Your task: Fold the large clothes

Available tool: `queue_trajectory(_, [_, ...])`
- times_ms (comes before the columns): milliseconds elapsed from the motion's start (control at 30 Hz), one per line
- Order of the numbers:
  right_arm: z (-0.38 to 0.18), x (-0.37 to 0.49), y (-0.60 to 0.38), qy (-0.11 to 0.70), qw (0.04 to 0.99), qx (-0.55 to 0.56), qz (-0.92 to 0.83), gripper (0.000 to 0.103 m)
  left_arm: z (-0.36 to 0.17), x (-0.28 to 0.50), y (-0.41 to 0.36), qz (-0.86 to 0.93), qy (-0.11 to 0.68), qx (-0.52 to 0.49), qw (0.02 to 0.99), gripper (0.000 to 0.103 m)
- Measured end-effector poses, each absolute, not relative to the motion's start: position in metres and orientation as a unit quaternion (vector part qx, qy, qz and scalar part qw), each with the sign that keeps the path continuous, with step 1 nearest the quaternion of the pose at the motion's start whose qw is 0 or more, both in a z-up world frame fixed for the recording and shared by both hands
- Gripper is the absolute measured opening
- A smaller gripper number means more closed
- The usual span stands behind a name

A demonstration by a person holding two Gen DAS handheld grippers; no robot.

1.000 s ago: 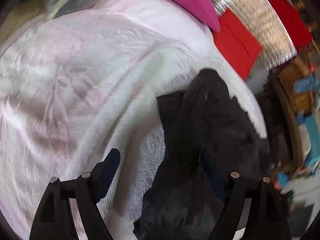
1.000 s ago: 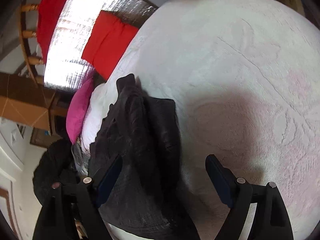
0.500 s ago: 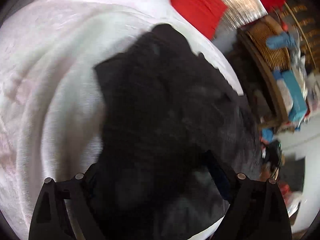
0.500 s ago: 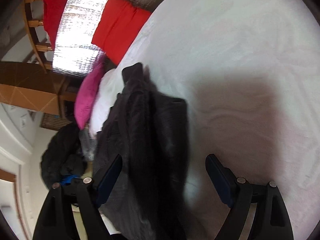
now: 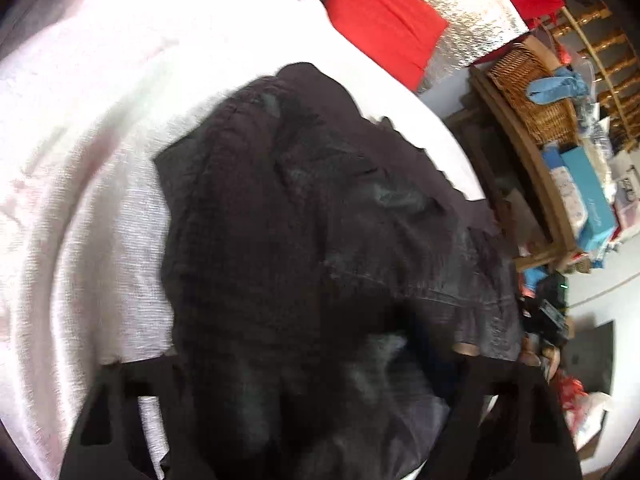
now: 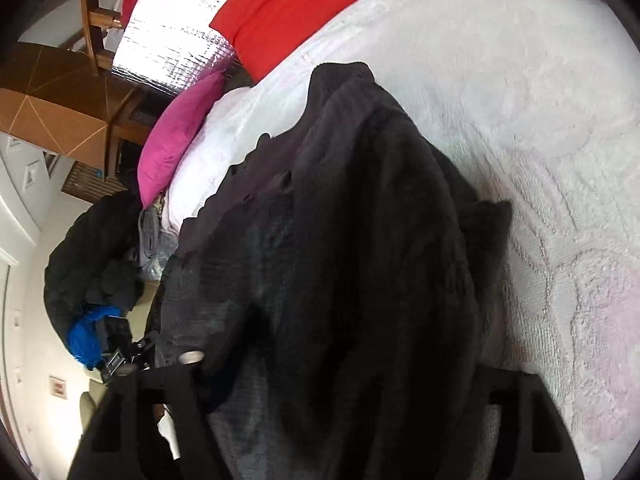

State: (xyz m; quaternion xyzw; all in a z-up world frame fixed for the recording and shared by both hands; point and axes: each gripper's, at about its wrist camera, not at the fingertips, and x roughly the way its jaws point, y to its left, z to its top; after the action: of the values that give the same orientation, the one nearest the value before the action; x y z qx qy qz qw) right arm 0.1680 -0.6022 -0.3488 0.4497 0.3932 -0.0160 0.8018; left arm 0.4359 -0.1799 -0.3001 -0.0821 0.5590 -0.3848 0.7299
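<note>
Mostly dark garment (image 5: 304, 248) smothers both grippers' jaws; grip unreadable.

White bedspread (image 6: 540, 120), red cushion (image 5: 384, 24), pink pillow (image 6: 176, 132), wicker basket (image 5: 532, 88), wooden shelf (image 5: 524, 172).

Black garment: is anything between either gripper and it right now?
Nothing visible. The black garment lies bunched on the white bedspread and fills the space between the fingers of both the left gripper and the right gripper. Their fingertips are hidden by cloth, so grip cannot be confirmed.
</note>
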Motion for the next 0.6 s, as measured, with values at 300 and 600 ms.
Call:
queue_trajectory(300, [-0.315,0.162,-0.588,0.366,0.841,0.394,-0.063,0.034,-0.273,0.409,-0.169,-0.377,0.515,-0.096,0.763,0.032])
queue_trajectory(600, [-0.293,0.135,-0.592,0.328,0.859,0.389,-0.059,0.029,-0.269,0.370,-0.153,-0.367,0.516,-0.080,0.769,0.030])
